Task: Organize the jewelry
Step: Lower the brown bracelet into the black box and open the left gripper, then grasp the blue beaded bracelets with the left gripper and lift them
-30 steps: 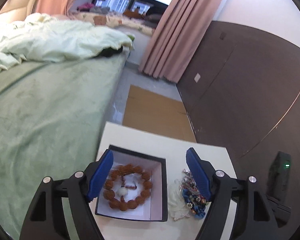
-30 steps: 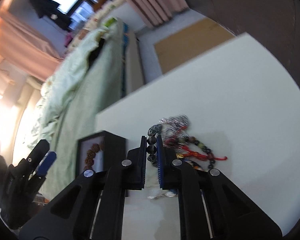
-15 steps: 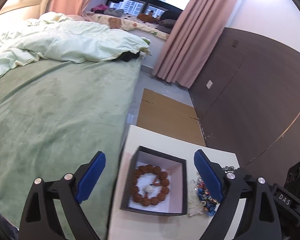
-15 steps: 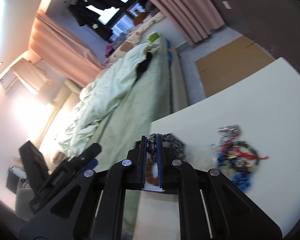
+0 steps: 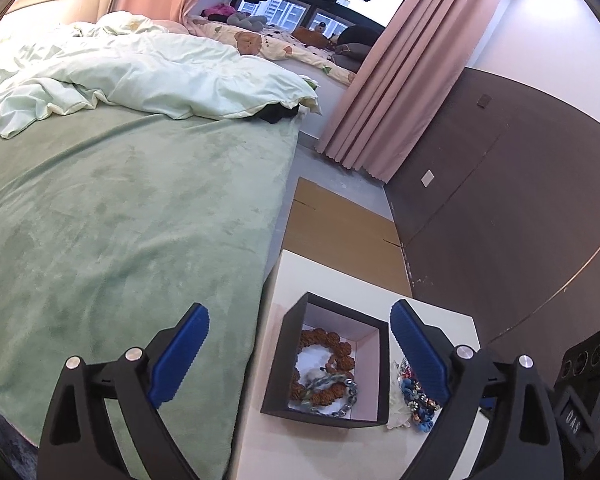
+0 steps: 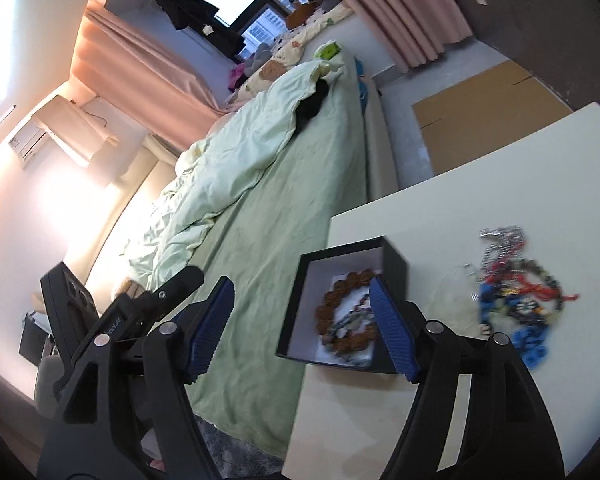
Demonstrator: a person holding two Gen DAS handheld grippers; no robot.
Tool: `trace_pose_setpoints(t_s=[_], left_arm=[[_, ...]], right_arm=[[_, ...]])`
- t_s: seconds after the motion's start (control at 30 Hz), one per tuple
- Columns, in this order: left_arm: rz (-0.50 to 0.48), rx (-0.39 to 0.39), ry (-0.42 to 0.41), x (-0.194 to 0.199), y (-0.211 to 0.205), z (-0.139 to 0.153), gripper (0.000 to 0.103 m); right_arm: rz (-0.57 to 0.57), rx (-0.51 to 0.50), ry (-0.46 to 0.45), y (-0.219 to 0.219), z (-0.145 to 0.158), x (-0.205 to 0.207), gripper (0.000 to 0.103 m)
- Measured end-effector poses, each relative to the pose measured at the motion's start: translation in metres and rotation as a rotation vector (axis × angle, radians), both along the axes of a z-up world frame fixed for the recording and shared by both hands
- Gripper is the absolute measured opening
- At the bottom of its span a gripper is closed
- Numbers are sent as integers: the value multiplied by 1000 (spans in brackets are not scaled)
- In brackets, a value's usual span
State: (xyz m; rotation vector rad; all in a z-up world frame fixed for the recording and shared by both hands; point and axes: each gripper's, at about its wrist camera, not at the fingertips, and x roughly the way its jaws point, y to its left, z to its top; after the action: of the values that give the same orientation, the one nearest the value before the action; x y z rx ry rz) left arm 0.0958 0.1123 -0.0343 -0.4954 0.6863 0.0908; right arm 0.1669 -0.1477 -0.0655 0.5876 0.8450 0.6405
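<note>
Judging by looks, the pile (image 6: pixel 514 304) right of the gaping, empty right claw (image 6: pixel 302 328) is light, limp, tangle-prone; one strand's edge should be pinched. The left claw (image 5: pixel 300 354) is likewise spread, empty.

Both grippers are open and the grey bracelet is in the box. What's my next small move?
Probably swing the right gripper over to the jewelry pile beside the black box. Its jaws are open and empty, and several pieces lie on the table.

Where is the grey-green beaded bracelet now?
In both wrist views, the grey-green beaded bracelet lies inside the black square box, atop the brown wooden-bead bracelet, left of the loose jewelry pile.
</note>
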Motion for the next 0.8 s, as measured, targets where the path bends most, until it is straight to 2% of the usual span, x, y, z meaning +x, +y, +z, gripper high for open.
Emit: trace_pose_setpoints(t_s=[0.23,0.4,0.6,0.73,0.8], left_arm=[[-75,26,0,3,-33,0,89],[-145,48,-3,7,-63,-1,87],[-258,45,27,13,-98,-13,71],[-306,40,46,17,-117,-20,63],[-334,31,60,20,-126,-24,59]], right_arm=[[-113,-59,29,-43,-4,-2,71],[-164,-128,88,-65,-15,-5,71],[-213,-163,207,-93,-38,-2,71],[-233,-176,248,-105,-45,-5,70],[-236,-167,264,-110,-48,-5,62]])
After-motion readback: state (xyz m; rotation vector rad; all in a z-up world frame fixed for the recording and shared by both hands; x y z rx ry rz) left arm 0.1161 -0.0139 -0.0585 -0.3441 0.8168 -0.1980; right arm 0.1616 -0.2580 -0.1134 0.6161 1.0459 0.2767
